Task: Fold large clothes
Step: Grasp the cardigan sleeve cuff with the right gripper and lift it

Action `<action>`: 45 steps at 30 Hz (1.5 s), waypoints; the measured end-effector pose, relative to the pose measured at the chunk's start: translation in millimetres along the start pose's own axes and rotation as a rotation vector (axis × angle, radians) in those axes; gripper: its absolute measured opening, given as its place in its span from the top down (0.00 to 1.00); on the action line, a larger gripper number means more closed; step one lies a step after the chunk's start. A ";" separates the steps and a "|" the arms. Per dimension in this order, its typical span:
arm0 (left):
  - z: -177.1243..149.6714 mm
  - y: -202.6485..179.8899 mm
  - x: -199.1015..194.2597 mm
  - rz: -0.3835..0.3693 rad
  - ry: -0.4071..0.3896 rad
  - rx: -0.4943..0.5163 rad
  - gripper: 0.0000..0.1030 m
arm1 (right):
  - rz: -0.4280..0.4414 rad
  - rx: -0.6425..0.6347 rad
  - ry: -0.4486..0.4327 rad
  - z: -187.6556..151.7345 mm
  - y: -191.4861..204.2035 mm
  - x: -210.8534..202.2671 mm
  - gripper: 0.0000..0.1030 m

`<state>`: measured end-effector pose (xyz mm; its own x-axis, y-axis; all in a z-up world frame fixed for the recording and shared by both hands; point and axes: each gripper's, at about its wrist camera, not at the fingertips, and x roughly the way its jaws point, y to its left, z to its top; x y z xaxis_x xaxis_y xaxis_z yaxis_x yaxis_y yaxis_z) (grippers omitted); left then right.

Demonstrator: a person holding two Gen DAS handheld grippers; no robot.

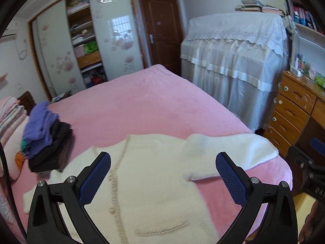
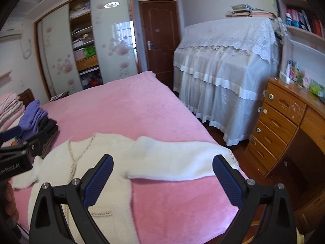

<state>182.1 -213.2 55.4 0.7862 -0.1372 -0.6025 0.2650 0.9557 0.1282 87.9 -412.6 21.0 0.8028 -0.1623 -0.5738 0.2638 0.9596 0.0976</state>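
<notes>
Bedroom with wardrobe (image 1: pixel 85 40) and covered piano (image 1: pixel 233 61). Pink bed (image 1: pixel 142 105) as the folding surface. Cream cardigan (image 1: pixel 154 183) spread flat near the front edge, sleeve (image 2: pixel 178 156) laid outward, ready for folding. Stack of folded clothes (image 1: pixel 46 136) kept aside. Left gripper (image 1: pixel 162 179) and right gripper (image 2: pixel 162 181) both spread wide above it, gripping nothing.

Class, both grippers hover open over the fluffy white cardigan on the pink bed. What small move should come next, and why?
Probably lower the right gripper onto the outstretched sleeve and close on it. The fluffy white cardigan lies flat and unfolded on the pink bed, the sleeve sticks out sideways towards the bed edge, and both the right and the left gripper are open and empty.
</notes>
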 end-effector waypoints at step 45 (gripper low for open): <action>-38.8 -83.3 168.1 0.021 0.177 -0.002 0.01 | 0.322 0.501 0.084 -35.6 -122.8 182.1 0.92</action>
<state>270.5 -305.7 -87.1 0.6807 -0.0696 -0.7293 0.2488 0.9583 0.1408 182.6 -551.8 -124.4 0.8445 0.1569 -0.5120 0.2504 0.7294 0.6366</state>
